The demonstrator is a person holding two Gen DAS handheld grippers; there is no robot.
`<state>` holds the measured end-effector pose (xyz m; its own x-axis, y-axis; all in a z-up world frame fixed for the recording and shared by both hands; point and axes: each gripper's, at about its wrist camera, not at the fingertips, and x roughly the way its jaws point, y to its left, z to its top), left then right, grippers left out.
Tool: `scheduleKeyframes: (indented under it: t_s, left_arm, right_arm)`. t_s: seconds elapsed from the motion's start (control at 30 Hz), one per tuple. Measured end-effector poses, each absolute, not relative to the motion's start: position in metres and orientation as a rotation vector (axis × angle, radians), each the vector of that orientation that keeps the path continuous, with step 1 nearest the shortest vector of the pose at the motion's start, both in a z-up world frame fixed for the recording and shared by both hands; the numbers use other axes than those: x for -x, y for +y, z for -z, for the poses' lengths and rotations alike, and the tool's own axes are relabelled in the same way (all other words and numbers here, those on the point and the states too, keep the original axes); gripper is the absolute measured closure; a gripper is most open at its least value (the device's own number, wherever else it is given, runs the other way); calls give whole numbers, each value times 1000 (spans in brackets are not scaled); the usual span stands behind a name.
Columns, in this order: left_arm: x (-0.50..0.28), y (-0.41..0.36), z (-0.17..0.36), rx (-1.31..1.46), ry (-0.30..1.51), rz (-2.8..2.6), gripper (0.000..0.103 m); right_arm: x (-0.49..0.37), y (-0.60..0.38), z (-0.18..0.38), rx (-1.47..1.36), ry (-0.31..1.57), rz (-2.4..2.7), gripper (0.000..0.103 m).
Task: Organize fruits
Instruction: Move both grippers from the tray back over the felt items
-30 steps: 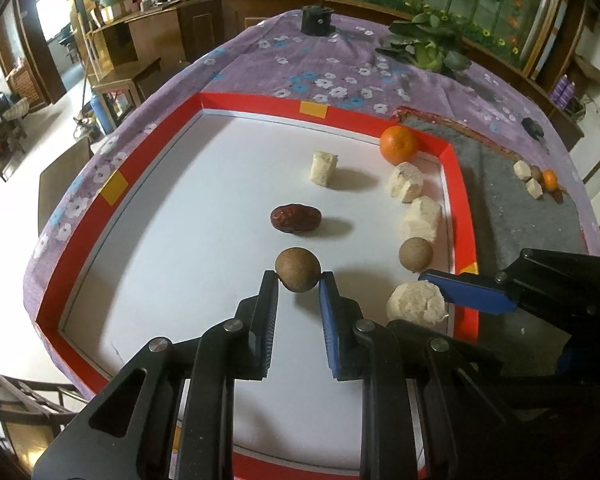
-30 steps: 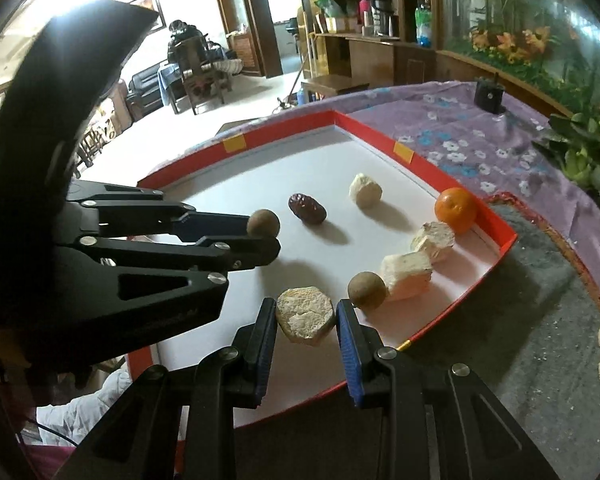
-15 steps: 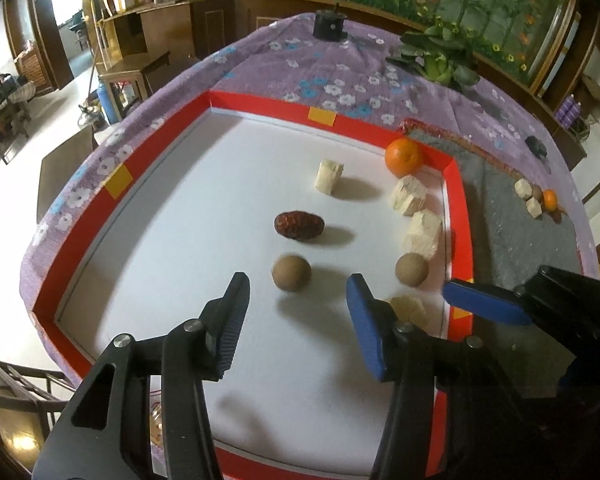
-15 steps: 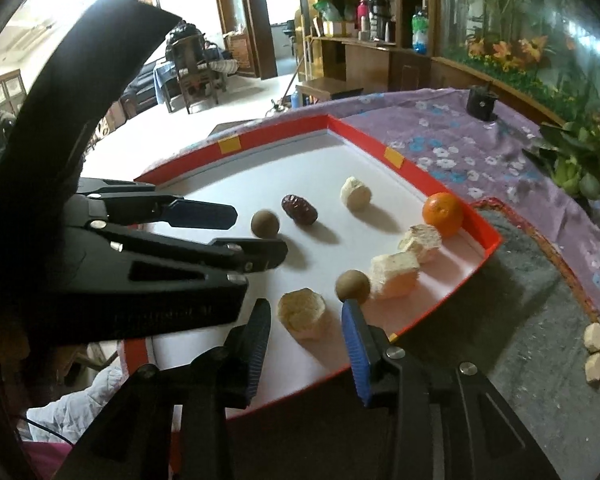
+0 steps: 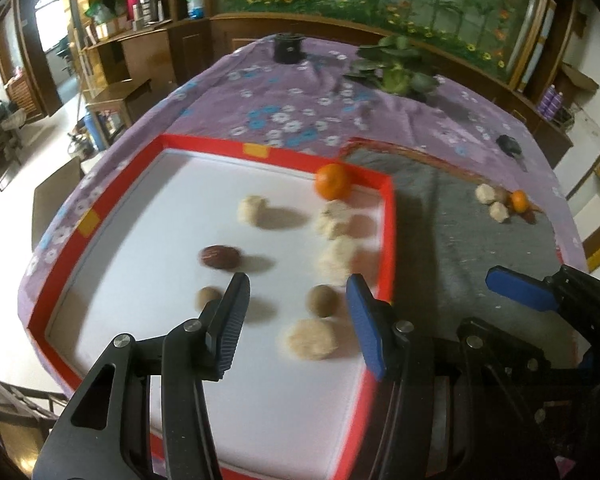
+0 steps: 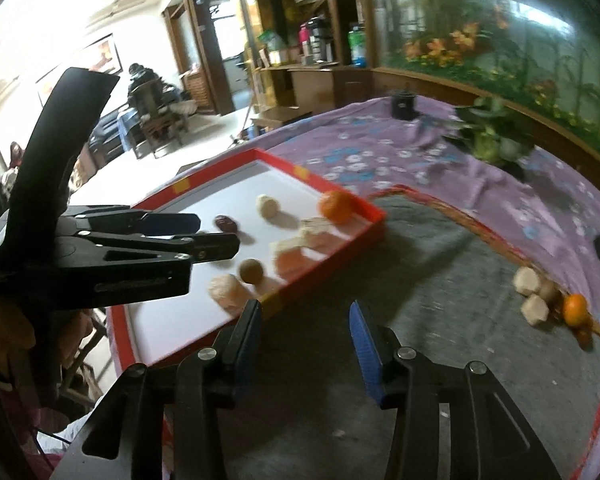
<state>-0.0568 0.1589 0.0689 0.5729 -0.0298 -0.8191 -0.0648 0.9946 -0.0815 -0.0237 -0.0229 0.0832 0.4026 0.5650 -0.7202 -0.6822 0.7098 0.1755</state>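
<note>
Now the left gripper (image 5: 296, 320) hangs over the near end of the red-rimmed tray (image 5: 388, 240), jaws spread and holding nothing. The small brown ball (image 5: 207, 297) lies on the white tray floor just behind its left finger, free of both pads. The right gripper (image 6: 306, 338) has just been opening its jaws; it is over the grey mat (image 6: 440, 300) outside the tray, with nothing between its fingers, and the pale lump (image 6: 226, 290) sits loose on the tray near its edge.

Further out on the tray, a second brown ball (image 5: 322, 300) lies beside that lump, then two pale chunks (image 5: 336, 256) in a line along the right rim up to an orange (image 5: 332, 181) in the far corner. A dark red date (image 5: 219, 257) and another pale piece (image 5: 252, 210) lie nearer the middle.

Over on the mat's far side a little heap waits: two pale pieces (image 6: 530, 292), something brown between them, and a small orange (image 6: 575, 310). All of it rests on a purple flowered cloth (image 5: 292, 108).
</note>
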Motion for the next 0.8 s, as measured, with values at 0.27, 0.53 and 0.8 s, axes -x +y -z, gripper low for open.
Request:
scheduleKeyframes:
  t_s: [0.27, 0.53, 0.8]
  left_arm:
    - [38, 113, -70, 109, 982, 75, 53]
    - [6, 63, -65, 116, 1032, 163, 53]
    - [-42, 19, -61, 123, 1065, 193, 53]
  right_arm:
    - [16, -90, -79, 122, 850, -648, 59]
    - [4, -151, -66, 55, 878, -538, 58]
    - [-10, -182, -55, 17, 900, -512, 58]
